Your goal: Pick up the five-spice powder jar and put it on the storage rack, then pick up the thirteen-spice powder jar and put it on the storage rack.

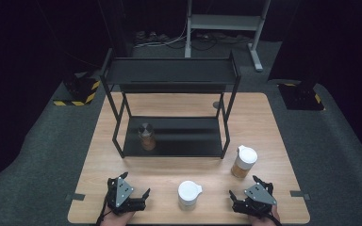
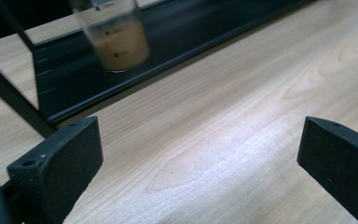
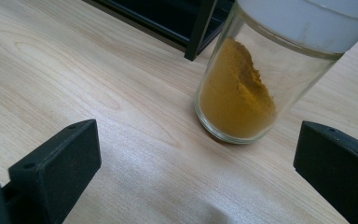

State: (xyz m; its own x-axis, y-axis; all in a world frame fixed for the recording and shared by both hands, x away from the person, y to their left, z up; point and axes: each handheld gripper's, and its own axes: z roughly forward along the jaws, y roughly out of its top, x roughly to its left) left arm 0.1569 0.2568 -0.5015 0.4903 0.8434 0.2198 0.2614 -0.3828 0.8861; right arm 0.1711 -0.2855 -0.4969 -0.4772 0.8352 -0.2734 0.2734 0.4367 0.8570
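Three spice jars are in sight. A metal-lidded jar of brown powder stands on the lower shelf of a black rack. A white-lidded jar of orange powder stands on the table right of the rack. Another white-lidded jar stands near the front edge, between my hands. My left gripper is open over bare wood and faces the rack. My right gripper is open just short of the orange jar, not touching it.
The wooden table carries the two-tier rack across its middle; the top shelf is bare. A small dark disc lies behind the rack. A grey metal stand and yellow-black bases stand on the floor beyond.
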